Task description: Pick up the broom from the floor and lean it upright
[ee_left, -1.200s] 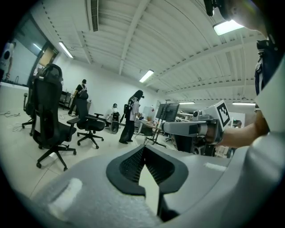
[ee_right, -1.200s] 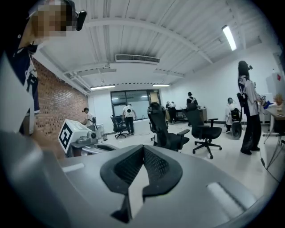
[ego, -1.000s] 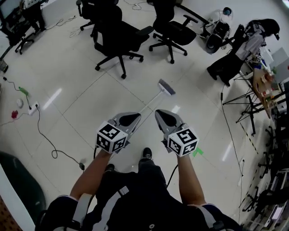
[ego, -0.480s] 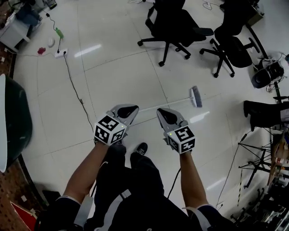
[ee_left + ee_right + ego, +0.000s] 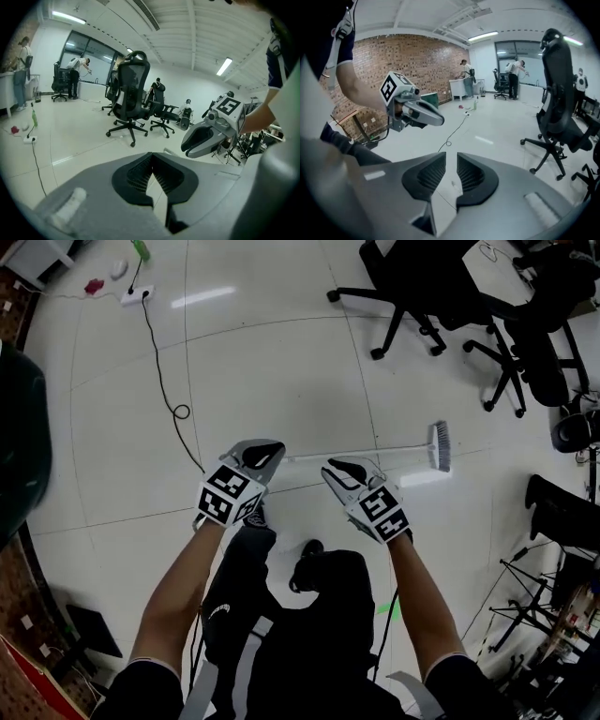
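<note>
A pale, glossy tiled floor [image 5: 281,362] fills an open office, and the broom [image 5: 403,448] lies flat on it, not yet lifted. Black office chairs [image 5: 412,277] stand well beyond the broom's head end, and a power strip [image 5: 131,294] with a trailing cable [image 5: 169,381] lies well off past its handle end. A second ago the broom lay clearly ahead of both grippers. Now the person has bent down towards it, and both grippers have dropped close to the handle. The left gripper [image 5: 265,448] sits just beside the handle's free end, and the right gripper [image 5: 339,465] sits just on the near side of the shaft, further towards the head. Neither touches the broom as far as the head view shows. The right gripper's jaws have just been opening: its own view shows them standing apart with only floor in the gap. That suggests it is being readied to take the handle. The left gripper's jaws meet at their tips and hold nothing, so it would have to open before it could help. The broom is a slim, pale, straight stick. It ends in a small grey-blue head with short bristles, set crosswise at the end nearer the chairs. The stick looks light and thin, probably easy to pinch but apt to swing from a grip near one end.
</note>
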A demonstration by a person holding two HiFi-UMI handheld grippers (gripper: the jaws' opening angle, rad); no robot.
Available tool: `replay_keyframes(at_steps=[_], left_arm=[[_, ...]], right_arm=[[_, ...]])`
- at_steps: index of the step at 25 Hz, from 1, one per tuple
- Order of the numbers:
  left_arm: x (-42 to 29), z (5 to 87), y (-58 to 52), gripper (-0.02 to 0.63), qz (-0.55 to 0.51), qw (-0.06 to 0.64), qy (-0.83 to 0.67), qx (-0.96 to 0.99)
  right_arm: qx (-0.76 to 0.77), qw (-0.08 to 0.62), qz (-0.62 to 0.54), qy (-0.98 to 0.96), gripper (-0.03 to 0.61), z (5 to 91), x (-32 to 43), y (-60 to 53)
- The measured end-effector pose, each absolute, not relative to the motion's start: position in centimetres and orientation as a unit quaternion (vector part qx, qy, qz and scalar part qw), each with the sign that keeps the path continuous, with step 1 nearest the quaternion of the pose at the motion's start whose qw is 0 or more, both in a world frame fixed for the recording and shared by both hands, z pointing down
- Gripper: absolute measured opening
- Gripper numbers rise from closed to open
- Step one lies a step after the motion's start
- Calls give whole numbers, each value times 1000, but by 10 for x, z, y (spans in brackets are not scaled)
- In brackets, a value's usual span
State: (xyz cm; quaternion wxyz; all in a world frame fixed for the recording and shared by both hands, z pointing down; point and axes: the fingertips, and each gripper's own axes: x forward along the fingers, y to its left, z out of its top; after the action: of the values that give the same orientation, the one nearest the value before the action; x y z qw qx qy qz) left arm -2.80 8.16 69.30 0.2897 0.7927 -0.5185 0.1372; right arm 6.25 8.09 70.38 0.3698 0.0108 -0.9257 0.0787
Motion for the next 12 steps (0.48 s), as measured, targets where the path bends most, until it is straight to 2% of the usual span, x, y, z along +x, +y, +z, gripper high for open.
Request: replay_keyframes(at_steps=[7,12], left_arm=[[-48,838,88,0,138,329,-534,766],[-68,932,92,0,144,341,-543,754]], right_arm=[[-87,418,46,-903,107,890,48,92],[-139,449,22,-882,110,1017,46,101]])
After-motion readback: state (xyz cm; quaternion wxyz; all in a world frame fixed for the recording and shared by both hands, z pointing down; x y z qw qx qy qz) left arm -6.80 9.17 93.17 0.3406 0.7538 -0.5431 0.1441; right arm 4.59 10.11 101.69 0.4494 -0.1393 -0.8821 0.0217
